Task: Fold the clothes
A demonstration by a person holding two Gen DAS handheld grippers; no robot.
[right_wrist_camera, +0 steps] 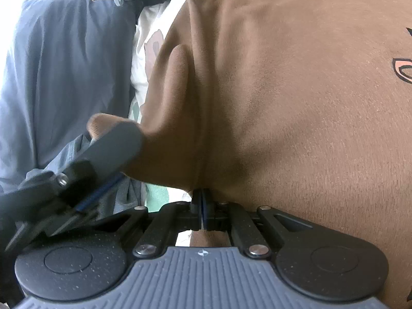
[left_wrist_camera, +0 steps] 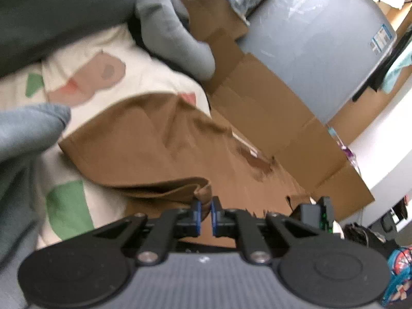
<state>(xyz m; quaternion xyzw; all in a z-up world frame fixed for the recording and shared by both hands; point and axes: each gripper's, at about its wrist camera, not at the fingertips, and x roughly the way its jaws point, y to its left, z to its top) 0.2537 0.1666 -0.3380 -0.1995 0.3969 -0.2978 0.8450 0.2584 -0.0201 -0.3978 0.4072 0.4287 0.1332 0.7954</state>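
A brown shirt (left_wrist_camera: 154, 141) lies on a bed, partly doubled over, with a thick fold along its near edge. My left gripper (left_wrist_camera: 205, 212) is shut on that fold, and brown cloth shows between the blue pads. In the right wrist view the brown shirt (right_wrist_camera: 283, 103) fills most of the frame, with a dark and pink print at its right edge. My right gripper (right_wrist_camera: 202, 206) is shut on its lower edge at a seam. The left gripper (right_wrist_camera: 103, 139) shows at the left there, pinching a brown corner. The right gripper (left_wrist_camera: 323, 211) sits close by on the right.
The bed has a cream sheet (left_wrist_camera: 144, 72) with green and pink patches. Grey-blue clothes (left_wrist_camera: 170, 31) lie at its far side and a dark grey cloth (right_wrist_camera: 64, 77) hangs at the left. Flattened cardboard (left_wrist_camera: 270, 108) and a grey wrapped box (left_wrist_camera: 322, 38) stand beside the bed.
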